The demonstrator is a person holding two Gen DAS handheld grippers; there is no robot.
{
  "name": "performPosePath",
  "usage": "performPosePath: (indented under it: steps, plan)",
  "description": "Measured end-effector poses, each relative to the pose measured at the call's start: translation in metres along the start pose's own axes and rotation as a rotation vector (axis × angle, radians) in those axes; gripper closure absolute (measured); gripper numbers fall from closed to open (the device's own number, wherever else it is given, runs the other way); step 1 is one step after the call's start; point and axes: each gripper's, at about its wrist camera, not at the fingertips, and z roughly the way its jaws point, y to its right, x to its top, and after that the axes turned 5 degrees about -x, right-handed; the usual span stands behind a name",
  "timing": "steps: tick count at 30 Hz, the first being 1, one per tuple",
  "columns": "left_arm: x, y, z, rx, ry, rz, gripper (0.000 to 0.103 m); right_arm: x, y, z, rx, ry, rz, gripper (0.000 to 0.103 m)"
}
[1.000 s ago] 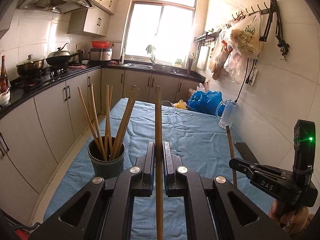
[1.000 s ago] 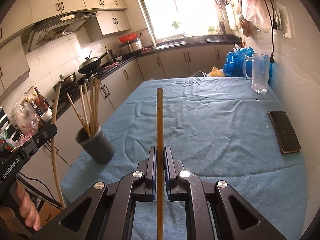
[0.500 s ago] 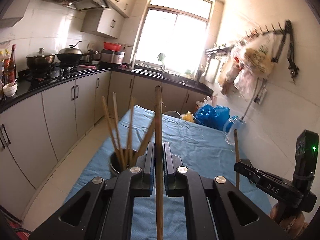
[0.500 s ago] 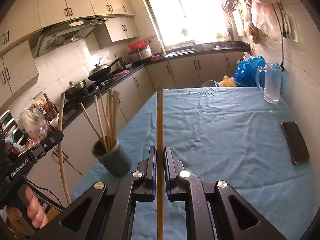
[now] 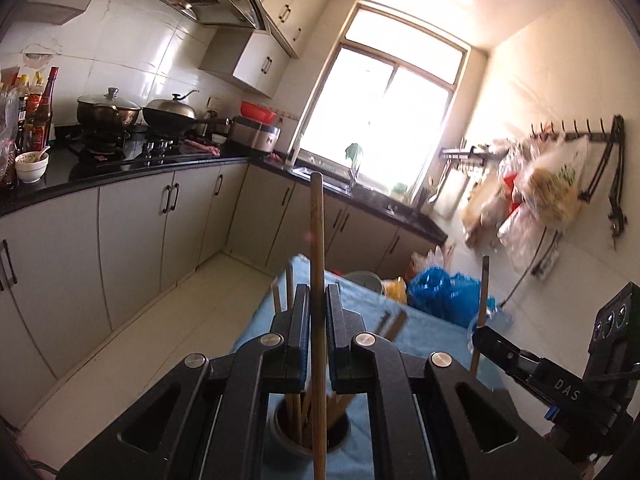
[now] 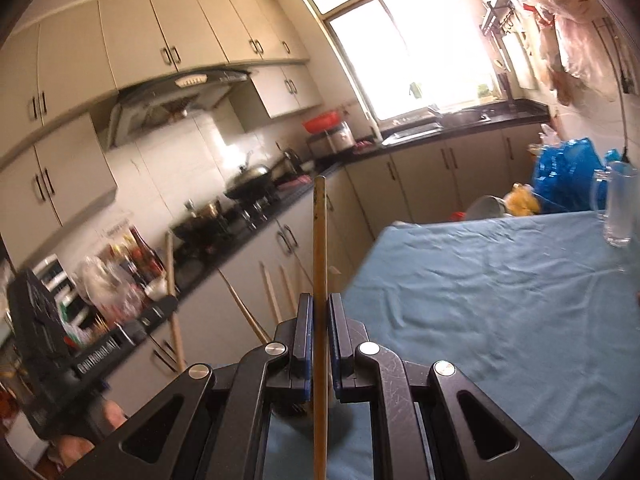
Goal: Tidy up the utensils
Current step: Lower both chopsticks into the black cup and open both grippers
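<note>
On my left view, the left gripper [image 5: 318, 320] clamps a chopstick [image 5: 317, 264] upright above the cup [image 5: 308, 432] of chopsticks on the blue cloth [image 5: 424, 332]. My right view hides the cup, but shows the right gripper [image 6: 320, 332] pinching its own stick [image 6: 320, 248], plus a glass mug [image 6: 620, 208].

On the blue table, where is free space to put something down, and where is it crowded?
The blue tablecloth is bare across its middle, between the right gripper and the glass mug at the far right edge. It is crowded at the near left corner, where the chopstick holder sits under both grippers.
</note>
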Motion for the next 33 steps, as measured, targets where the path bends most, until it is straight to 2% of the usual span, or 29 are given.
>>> performPosePath:
  steps: [5,9,13,22,33]
  plan:
    - [0.006,-0.007,0.028,-0.018,0.016,-0.011,0.096,0.007,-0.014,0.028,0.023,0.073,0.04,0.095]
    - [0.006,-0.009,0.048,-0.023,0.046,0.008,0.096,0.005,-0.021,0.043,-0.015,0.152,0.024,0.095]
    - [0.003,-0.01,0.065,-0.02,0.064,0.035,0.096,-0.002,-0.025,0.058,-0.063,0.189,-0.007,0.095]
    - [-0.014,-0.013,0.087,0.016,0.049,0.089,0.096,-0.02,-0.025,0.074,-0.113,0.184,-0.065,0.095]
    - [-0.023,-0.019,0.083,0.039,0.03,0.063,0.096,-0.03,-0.023,0.068,-0.123,0.177,-0.083,0.094]
